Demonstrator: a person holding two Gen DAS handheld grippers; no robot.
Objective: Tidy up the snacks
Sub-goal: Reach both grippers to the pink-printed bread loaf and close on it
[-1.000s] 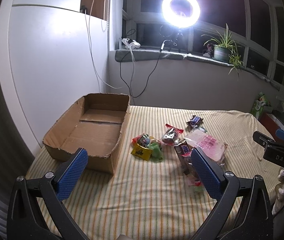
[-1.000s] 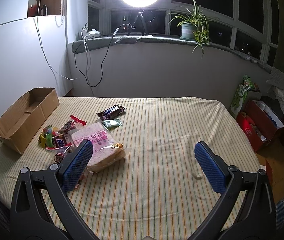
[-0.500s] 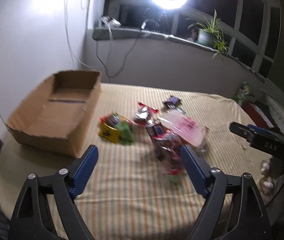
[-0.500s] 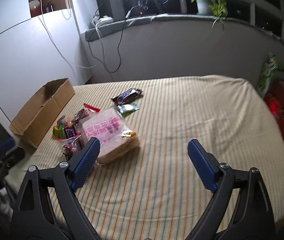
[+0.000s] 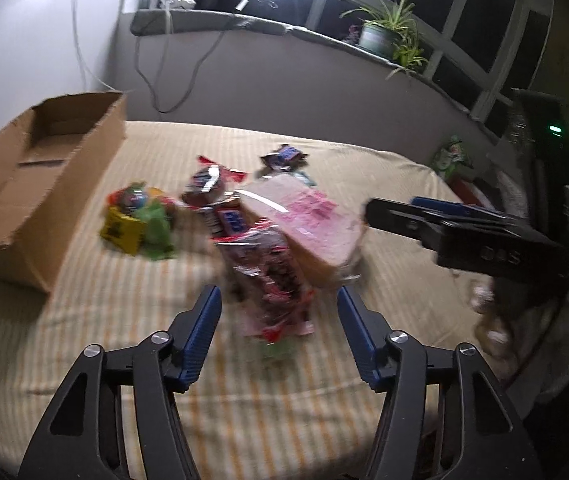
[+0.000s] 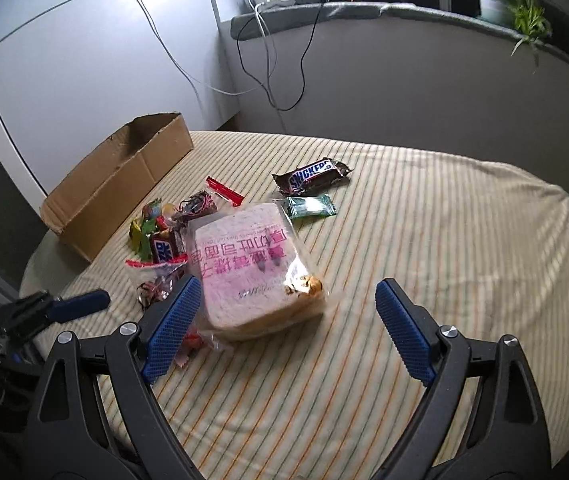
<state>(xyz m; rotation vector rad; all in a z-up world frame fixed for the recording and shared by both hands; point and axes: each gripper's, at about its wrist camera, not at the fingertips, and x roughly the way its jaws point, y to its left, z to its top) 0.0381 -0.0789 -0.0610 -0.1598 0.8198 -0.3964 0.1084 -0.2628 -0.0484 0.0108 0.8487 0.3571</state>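
Left tongs (image 5: pixel 276 328) are being closed around a red snack packet (image 5: pixel 270 280), untouched, beside the bagged sandwich (image 6: pixel 252 268); right tongs (image 6: pixel 284 320) are held apart.

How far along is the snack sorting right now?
Nothing is done: the cardboard box looks empty. In hand: the left gripper, closing, nears the red-trimmed clear packet without gripping; the right gripper is open by the bagged bread. All snacks remain on the striped cloth.

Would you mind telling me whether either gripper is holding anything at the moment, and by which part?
Nothing is held. The left gripper is closing around the red-printed clear snack packet without touching it; the right gripper stands open by the bagged sliced bread.
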